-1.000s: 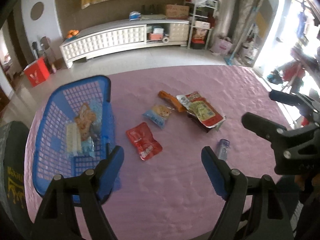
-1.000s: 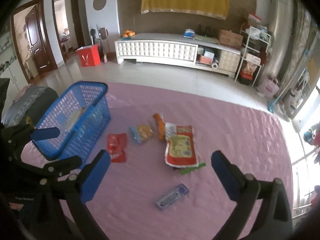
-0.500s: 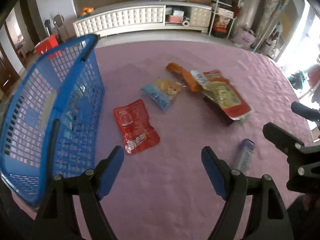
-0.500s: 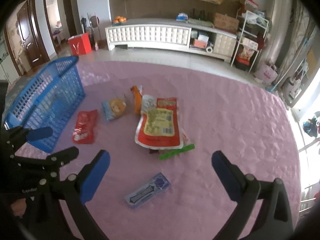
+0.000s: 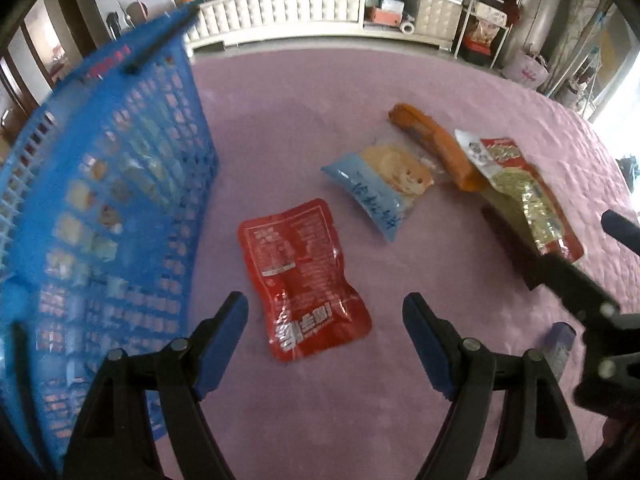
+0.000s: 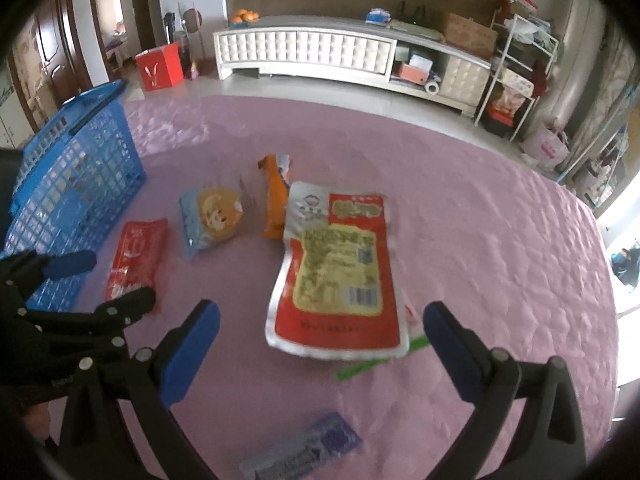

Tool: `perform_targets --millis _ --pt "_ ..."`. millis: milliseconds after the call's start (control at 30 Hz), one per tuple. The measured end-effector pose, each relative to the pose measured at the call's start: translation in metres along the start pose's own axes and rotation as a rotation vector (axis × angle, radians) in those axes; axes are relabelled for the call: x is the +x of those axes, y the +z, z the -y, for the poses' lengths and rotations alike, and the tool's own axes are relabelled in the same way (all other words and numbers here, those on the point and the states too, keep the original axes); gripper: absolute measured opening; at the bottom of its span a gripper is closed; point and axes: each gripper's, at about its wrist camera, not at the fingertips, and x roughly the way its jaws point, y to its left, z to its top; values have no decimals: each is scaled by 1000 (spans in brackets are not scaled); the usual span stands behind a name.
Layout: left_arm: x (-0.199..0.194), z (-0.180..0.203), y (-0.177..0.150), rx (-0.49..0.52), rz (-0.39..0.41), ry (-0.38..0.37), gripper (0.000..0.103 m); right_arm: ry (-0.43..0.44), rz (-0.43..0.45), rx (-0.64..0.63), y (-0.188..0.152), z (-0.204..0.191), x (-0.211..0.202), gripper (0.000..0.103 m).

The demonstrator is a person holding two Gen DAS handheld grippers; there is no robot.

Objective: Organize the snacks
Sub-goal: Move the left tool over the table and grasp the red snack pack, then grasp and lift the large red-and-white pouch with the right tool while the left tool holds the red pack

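Snack packets lie on a pink quilted table. My left gripper (image 5: pixel 325 338) is open and empty, just above a red pouch (image 5: pixel 302 274). Beyond it lie a light blue packet (image 5: pixel 378 188) and an orange stick packet (image 5: pixel 434 146). A blue basket (image 5: pixel 104 216) with several snacks inside stands at the left. My right gripper (image 6: pixel 320 354) is open and empty, close over a large red and yellow packet (image 6: pixel 340 272). A purple gum pack (image 6: pixel 304 450) lies under it near the front edge. The red pouch (image 6: pixel 136 258), the blue packet (image 6: pixel 210 216) and the basket (image 6: pixel 72 196) show at its left.
A green strip (image 6: pixel 380 358) sticks out from under the large packet. The table edge runs along the far side, with floor and a white TV cabinet (image 6: pixel 312 54) behind. The left gripper (image 6: pixel 68 312) shows at the left of the right wrist view.
Both grippers have moved forward and down toward the snacks. The left one has come from above the basket to the red pouch; the right one has closed in on the large packet.
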Motion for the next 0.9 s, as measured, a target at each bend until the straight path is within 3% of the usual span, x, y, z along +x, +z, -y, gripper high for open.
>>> perform_targets --millis 400,500,533,633,767,900 --pt "25 -2 8 -31 -13 8 78 31 -6 68 -2 21 8 103" --pt "22 -3 10 -43 -3 6 62 30 12 83 -1 26 5 103" --pt "20 -3 9 -38 -1 2 50 30 16 87 -1 29 3 103" --pt "14 0 7 -2 0 -5 28 32 20 97 -1 32 3 103" --pt "7 3 -1 10 5 -21 21 57 19 117 -1 37 3 103" --pt "-4 5 -6 -8 15 -69 20 110 20 153 1 44 2 103"
